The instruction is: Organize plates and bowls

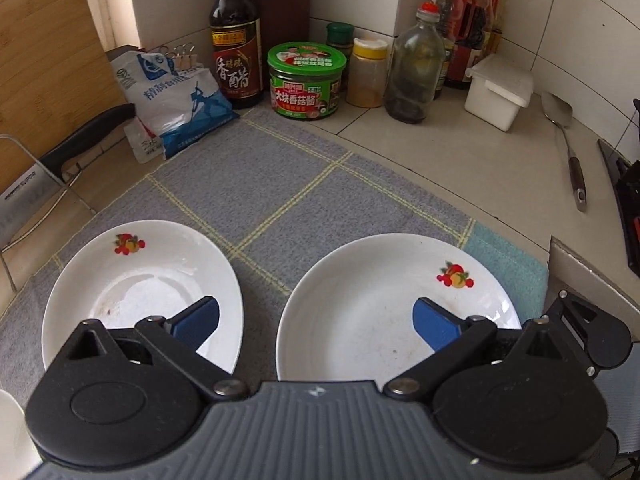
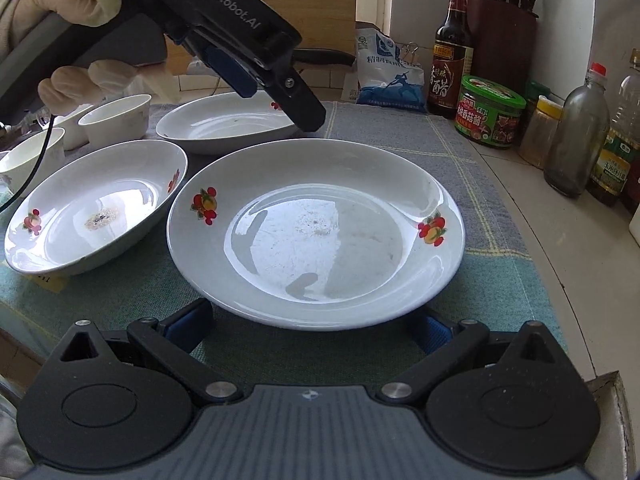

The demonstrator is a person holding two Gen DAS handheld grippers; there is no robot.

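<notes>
Right tongs (image 2: 308, 330) gaping wide and empty, hovering at the near rim of the plate (image 2: 316, 232) sitting on the worktop cloth (image 2: 500, 276), probably wanting a rim grip since glazed china's looking slippery and breakable.

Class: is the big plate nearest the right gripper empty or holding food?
Empty: the plate shows only bare white glaze with faint smudges and reflections, nothing lying in it.

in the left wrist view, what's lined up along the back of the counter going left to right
salt bag → vinegar bottle → green-lidded sauce jar → yellow-capped spice jar → red-capped glass bottle → white lidded box → metal spatula
</notes>
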